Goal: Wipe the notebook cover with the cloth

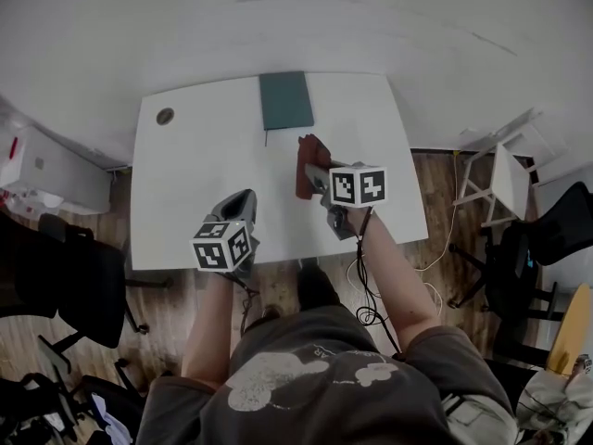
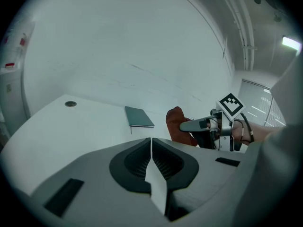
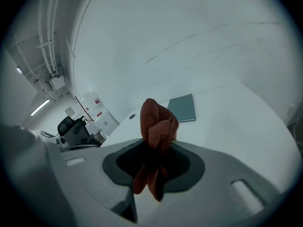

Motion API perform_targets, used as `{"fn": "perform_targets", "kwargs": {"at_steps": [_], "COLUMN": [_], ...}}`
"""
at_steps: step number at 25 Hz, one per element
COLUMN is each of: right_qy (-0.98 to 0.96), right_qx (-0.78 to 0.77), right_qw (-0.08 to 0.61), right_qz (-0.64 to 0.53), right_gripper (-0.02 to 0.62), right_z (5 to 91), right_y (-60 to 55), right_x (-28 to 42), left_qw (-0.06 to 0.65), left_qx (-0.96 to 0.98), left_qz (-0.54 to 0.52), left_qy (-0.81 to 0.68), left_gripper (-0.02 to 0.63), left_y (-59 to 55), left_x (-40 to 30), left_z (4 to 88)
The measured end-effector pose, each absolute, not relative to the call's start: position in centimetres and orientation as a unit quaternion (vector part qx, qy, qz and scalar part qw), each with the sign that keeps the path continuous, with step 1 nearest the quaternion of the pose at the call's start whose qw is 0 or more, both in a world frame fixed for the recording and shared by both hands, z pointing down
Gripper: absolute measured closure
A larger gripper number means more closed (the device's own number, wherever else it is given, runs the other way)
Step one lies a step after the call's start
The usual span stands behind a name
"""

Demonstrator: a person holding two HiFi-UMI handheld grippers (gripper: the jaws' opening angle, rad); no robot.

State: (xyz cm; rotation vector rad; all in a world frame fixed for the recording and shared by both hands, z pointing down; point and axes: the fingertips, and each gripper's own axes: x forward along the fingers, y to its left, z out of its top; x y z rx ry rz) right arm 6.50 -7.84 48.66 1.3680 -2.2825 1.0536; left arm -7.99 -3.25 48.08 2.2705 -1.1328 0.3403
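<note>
While the dark green notebook (image 1: 285, 100) lies closed at upper centre of the head view, by the far edge of the white table (image 1: 199, 170), the rust-red cloth (image 1: 309, 156) sits bunched just below it in the frame, clamped between the right gripper's (image 1: 315, 176) jaws. The left gripper (image 1: 243, 202), lower left of centre, has its jaws pressed together, holding nothing.
</note>
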Motion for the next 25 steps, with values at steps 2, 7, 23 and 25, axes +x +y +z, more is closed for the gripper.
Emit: {"fn": "perform_targets", "kwargs": {"at_steps": [2, 7, 23, 25], "right_qy": [-0.788, -0.789, -0.779, -0.776], "right_qx": [0.479, 0.496, 0.551, 0.555], "right_qw": [0.137, 0.129, 0.112, 0.113], "right_qz": [0.361, 0.340, 0.278, 0.278], "right_gripper": [0.486, 0.486, 0.486, 0.486], "right_z": [48.3, 46.9, 44.4, 44.6], "right_y": [-6.3, -2.8, 10.3, 12.0], "right_x": [5.7, 3.7, 0.4, 0.1], "left_qw": [0.281, 0.260, 0.241, 0.241], "left_qx": [0.855, 0.867, 0.891, 0.893], "left_qz": [0.126, 0.121, 0.117, 0.119], "left_qy": [-0.418, -0.408, -0.366, -0.361], "left_gripper": [0.604, 0.604, 0.604, 0.604], "left_y": [-2.3, -0.1, 10.6, 11.8], "left_x": [-8.8, -10.7, -13.3, -13.4], "left_z": [47.4, 45.6, 44.2, 44.3]}}
